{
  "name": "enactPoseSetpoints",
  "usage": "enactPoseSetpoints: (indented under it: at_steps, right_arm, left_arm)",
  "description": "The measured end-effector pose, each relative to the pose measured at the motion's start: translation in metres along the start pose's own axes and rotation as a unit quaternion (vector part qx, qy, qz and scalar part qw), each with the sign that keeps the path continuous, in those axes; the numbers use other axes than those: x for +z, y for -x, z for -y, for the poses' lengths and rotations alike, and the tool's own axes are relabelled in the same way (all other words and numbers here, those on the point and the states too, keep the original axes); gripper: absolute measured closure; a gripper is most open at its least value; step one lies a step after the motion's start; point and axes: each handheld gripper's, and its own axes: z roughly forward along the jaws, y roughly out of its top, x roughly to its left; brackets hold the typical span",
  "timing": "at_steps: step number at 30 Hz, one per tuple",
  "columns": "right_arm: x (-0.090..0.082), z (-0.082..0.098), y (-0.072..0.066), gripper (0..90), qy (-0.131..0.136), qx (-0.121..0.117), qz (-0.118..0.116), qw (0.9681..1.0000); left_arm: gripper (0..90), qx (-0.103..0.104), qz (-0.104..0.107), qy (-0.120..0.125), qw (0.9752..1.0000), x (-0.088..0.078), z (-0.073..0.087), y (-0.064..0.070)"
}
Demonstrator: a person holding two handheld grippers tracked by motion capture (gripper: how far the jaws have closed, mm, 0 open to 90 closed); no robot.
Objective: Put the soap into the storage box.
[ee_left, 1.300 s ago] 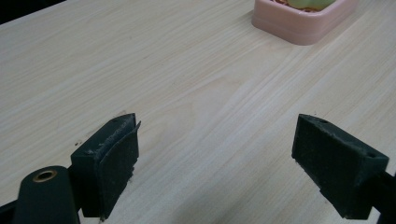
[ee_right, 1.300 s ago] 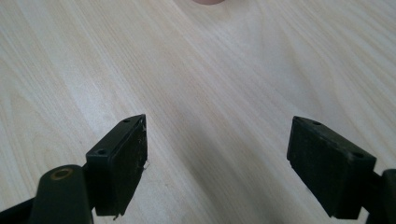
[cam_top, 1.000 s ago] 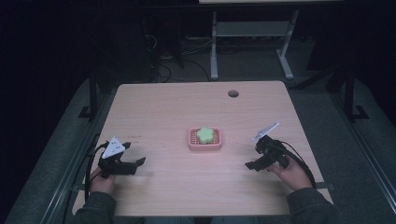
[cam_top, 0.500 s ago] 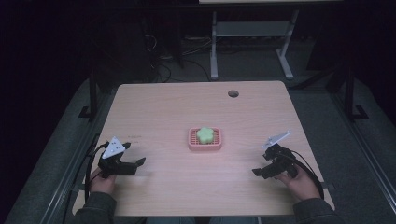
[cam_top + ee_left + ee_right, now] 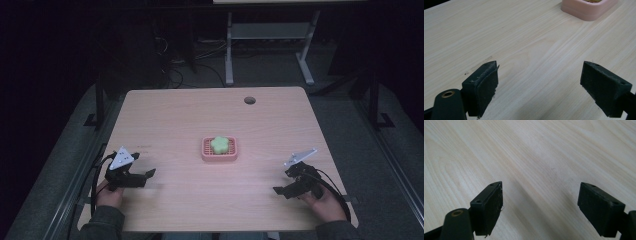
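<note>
Right tongs point(image 5: 281, 190) withdrawn from soap dish point(image 5: 219, 149)

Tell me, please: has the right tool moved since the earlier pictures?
Yes. In the high view the right tool has drawn back toward the person's edge of the table, farther from the pink tray, which lies as before.

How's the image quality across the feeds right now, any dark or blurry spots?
High view: table lit, surroundings nearly black. Left gripper view: sharp wood grain, pink tray cut off at the top edge. Right gripper view: even light, soft shadow under the jaws, no glare.
</note>
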Motion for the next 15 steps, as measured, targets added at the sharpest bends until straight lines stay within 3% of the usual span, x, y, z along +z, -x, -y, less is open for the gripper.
enactPoseSetpoints:
  at_steps: [6,8,15]
  right_arm:
    - [-0.004,0.006,-0.006,19.0,0.014,0.002,0.011,0.9998]
    - [-0.006,0.009,-0.009,18.6,0.017,-0.001,0.020,0.9997]
    - [-0.012,0.019,-0.012,18.2,0.039,0.008,0.026,0.9989]
  left_arm:
    - [14.4,0.000,0.001,0.000,1.0000,0.000,0.000,0.000]
    - [14.4,0.012,0.001,-0.007,0.9999,-0.001,0.000,-0.001]
    - [14.4,0.003,0.000,0.001,1.0000,0.000,-0.001,0.000]
